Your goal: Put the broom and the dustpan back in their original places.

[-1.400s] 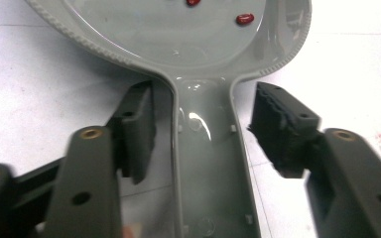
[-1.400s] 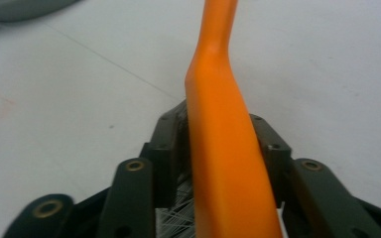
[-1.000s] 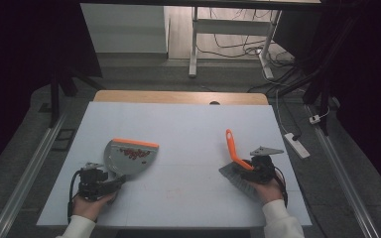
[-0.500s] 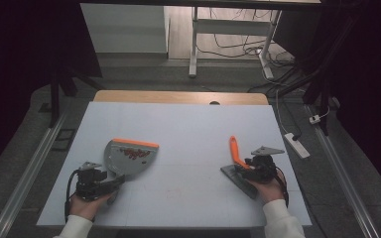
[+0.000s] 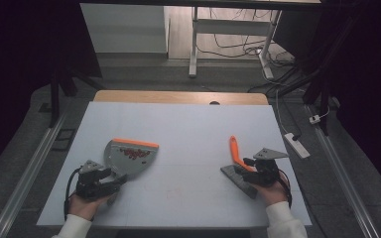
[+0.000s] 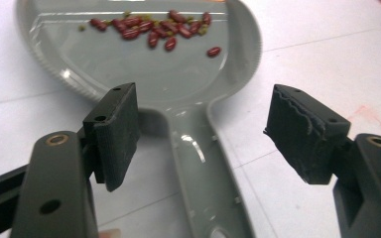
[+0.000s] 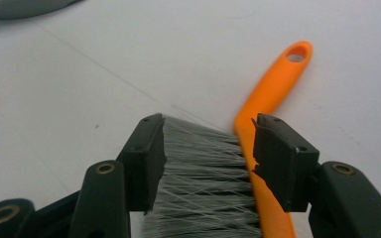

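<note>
A grey dustpan (image 5: 131, 157) with an orange lip lies at the table's left front, with several red beans (image 6: 154, 29) in its pan. My left gripper (image 5: 114, 178) straddles the dustpan handle (image 6: 203, 183). Its jaws have just been closing, but the pads (image 6: 116, 124) still stand apart from the handle, so my left gripper (image 6: 203, 109) is open. At the right front, my right gripper (image 5: 247, 172) is shut on the head of a brush (image 5: 235, 151). In the right gripper view, one pad of my right gripper (image 7: 208, 144) presses the grey bristles (image 7: 203, 173) and the other the orange back (image 7: 278, 84).
The white table top (image 5: 188, 124) has a wooden strip (image 5: 178, 97) along its far edge. On the floor to the right lies a white power strip (image 5: 295, 145). Desk legs and cables stand behind the table. Metal rails (image 5: 30, 168) run along both sides.
The brush's orange handle has tipped lower and shifted slightly right in my right gripper. My left gripper and the dustpan have stayed where they were.
</note>
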Motion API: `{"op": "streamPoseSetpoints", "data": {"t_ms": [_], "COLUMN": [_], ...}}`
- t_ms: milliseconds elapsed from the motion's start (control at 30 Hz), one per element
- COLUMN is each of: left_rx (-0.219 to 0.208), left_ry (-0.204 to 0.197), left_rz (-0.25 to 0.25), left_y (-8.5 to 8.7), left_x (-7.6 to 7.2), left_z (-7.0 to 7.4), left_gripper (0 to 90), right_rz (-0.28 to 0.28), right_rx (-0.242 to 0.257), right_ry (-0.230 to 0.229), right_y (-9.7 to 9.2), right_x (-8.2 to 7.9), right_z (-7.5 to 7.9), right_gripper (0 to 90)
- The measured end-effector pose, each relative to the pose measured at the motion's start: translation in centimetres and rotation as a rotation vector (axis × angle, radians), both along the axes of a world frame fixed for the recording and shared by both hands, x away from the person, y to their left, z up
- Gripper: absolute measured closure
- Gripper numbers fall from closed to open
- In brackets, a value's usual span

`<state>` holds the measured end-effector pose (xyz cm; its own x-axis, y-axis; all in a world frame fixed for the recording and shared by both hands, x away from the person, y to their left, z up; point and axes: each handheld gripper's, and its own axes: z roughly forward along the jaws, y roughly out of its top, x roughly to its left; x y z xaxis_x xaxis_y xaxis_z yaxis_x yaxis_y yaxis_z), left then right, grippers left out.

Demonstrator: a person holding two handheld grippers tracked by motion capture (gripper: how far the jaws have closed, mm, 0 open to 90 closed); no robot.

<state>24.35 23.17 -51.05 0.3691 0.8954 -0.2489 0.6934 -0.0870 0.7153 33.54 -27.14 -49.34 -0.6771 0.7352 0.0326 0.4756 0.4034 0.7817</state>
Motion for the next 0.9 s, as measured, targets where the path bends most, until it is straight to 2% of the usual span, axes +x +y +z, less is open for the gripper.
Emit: {"op": "streamPoseSetpoints", "data": {"t_ms": [167, 300, 600, 900], "left_rx": [-0.009, 0.003, 0.023, 0.033], "left_ry": [-0.012, -0.013, -0.014, -0.011], "left_rz": [-0.081, -0.131, -0.233, -0.241], "left_y": [-0.6, -1.0, -1.8, -1.9], "left_x": [0.6, 1.3, 2.1, 2.1], "left_z": [0.0, -0.1, -0.2, -0.3], "left_gripper": [31.0, 31.6, 32.3, 32.4], "right_rz": [0.055, 0.09, 0.121, 0.13], "right_rx": [-0.012, -0.034, -0.039, -0.034], "right_ry": [-0.007, -0.015, -0.039, -0.053], "right_y": [0.5, 0.9, 1.0, 1.0], "right_x": [-0.5, -1.0, -1.3, -1.4], "right_z": [-0.1, -0.2, -0.2, -0.1], "right_gripper": [46.3, 46.5, 46.5, 46.5]}}
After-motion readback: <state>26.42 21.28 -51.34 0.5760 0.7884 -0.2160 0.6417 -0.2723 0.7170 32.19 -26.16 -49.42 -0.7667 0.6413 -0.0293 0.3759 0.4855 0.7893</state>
